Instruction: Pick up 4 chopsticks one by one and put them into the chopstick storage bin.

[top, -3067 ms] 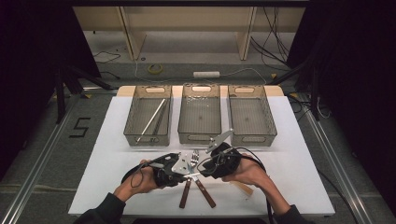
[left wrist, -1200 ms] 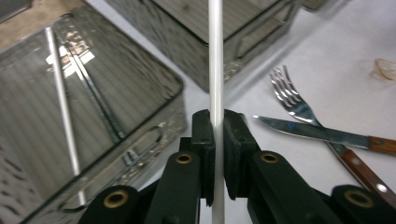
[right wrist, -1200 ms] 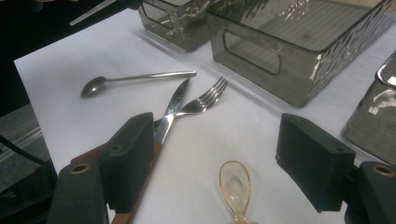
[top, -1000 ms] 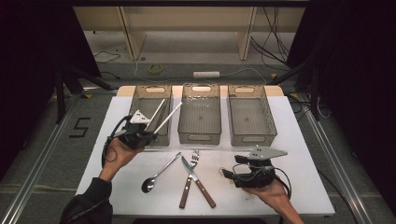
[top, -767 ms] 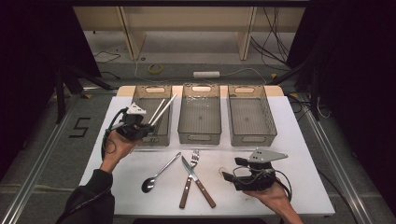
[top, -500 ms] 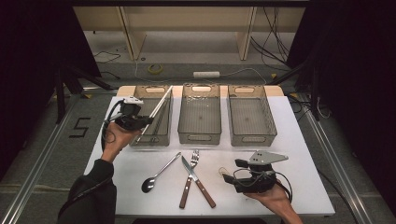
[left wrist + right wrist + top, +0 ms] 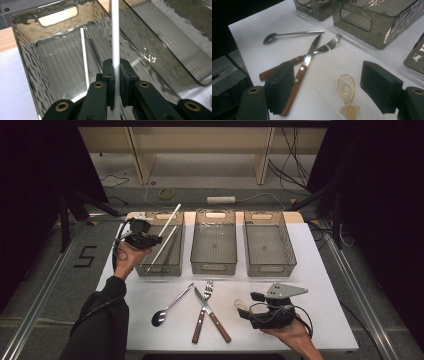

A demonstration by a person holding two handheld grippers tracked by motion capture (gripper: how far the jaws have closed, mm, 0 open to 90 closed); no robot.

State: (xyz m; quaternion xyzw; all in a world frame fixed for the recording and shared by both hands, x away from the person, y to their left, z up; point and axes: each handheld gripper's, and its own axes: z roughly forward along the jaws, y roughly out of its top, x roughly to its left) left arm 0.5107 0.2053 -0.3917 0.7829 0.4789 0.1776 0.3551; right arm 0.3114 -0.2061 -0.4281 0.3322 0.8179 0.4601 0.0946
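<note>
A: Where is the white chopstick right now?

B: It is pinched between the closed jaws of the left gripper, held above the left bin, the leftmost of three clear smoky bins at the far side of the white table. In the left gripper view the stick runs straight up from between the pads and away over the bin's far end.

A: Which way does its long axis lie?

B: Seen from the high view, it slants from the gripper up toward the bin's far right corner, tilted rather than level. A second white chopstick already lies on the bin floor, running lengthwise. To my eye, the held stick needs lowering and lining up with that one before release.

A: And the other hand?

B: The right gripper rests near the table's front right, jaws wide apart and holding nothing. Just beyond them lies a small amber plastic spoon. Further left sit a crossed knife and fork, both wooden-handled, then a metal spoon. The left hand is clearly nearer the bin.
</note>
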